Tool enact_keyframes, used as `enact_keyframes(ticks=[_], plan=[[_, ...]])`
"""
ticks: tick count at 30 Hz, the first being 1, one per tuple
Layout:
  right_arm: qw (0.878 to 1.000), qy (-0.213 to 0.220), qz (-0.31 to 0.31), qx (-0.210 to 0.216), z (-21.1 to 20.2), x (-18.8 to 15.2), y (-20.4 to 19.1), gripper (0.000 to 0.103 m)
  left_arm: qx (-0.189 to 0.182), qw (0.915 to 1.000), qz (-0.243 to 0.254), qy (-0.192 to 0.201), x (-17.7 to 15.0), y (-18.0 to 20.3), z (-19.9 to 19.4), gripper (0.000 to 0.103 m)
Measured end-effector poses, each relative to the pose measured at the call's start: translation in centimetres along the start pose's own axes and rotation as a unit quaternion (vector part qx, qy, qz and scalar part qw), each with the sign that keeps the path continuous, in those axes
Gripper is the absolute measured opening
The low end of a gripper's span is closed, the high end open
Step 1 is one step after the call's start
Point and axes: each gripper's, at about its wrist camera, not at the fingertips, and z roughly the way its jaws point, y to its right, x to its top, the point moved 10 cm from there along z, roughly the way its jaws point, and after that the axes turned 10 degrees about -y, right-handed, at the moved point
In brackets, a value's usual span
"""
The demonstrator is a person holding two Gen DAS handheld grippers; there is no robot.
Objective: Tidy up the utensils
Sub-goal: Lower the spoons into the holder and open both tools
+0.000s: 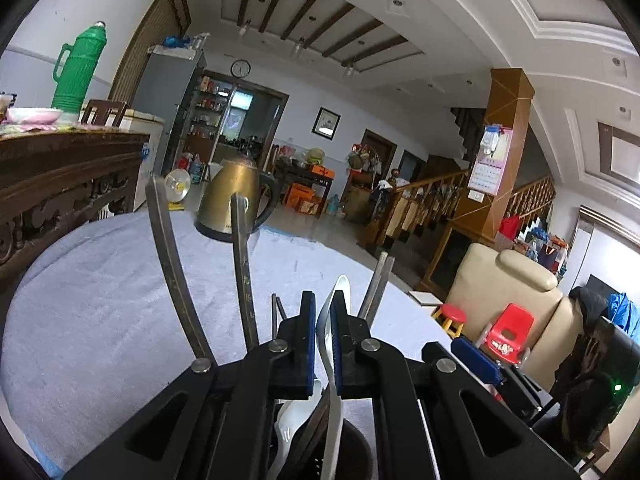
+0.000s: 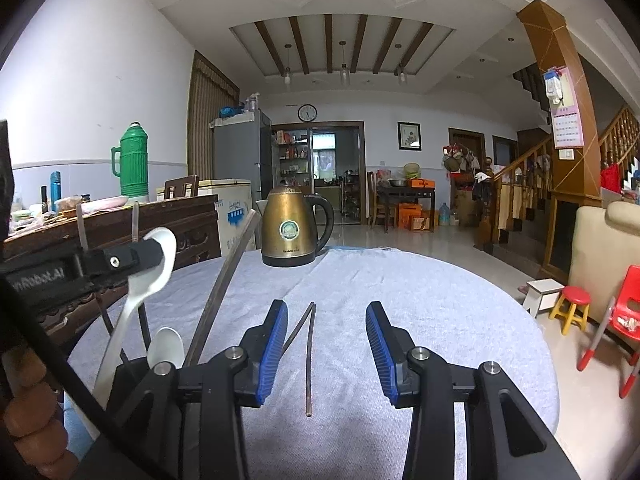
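My left gripper (image 1: 325, 300) is shut on a white spoon (image 1: 329, 312), held upright over a dark utensil holder (image 1: 356, 444) at the bottom of the left wrist view. Metal utensil handles (image 1: 166, 248) and another white spoon stand in that holder. The right wrist view shows the left gripper (image 2: 158, 252) gripping the white spoon (image 2: 154, 268) above the holder (image 2: 132, 372). My right gripper (image 2: 326, 344) is open and empty, low over the table. A pair of metal chopsticks (image 2: 309, 356) lies on the cloth between its fingers.
The round table has a pale blue cloth (image 2: 400, 300). A brass electric kettle (image 2: 292, 226) stands at its far edge. A dark wooden sideboard (image 2: 120, 220) with a green thermos (image 2: 134, 160) stands to the left. Small red stools and a chair (image 2: 572, 304) stand right of the table.
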Motion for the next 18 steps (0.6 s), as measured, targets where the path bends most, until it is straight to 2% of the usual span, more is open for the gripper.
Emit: enact_keyframes(ticks=[5, 12, 16, 18], plan=[[1.000, -0.001, 0.001, 0.000, 0.1, 0.2, 0.1, 0.044, -0.002, 0.9990, -0.017, -0.041, -0.3, -1.0, 1.5, 0.005], [1.000, -0.003, 0.008, -0.004, 0.4, 0.1, 0.6, 0.044, -0.009, 0.9978, -0.044, -0.049, 0.1, -1.5, 1.5, 0.005], [1.000, -0.003, 0.008, -0.004, 0.4, 0.0, 0.4, 0.044, -0.010, 0.9988, -0.046, -0.017, 1.4, -1.1, 0.2, 0.005], [1.000, -0.005, 0.008, -0.002, 0.4, 0.0, 0.3, 0.044, 0.007, 0.9993, -0.031, 0.021, 2.6, -0.6, -0.9, 0.005]])
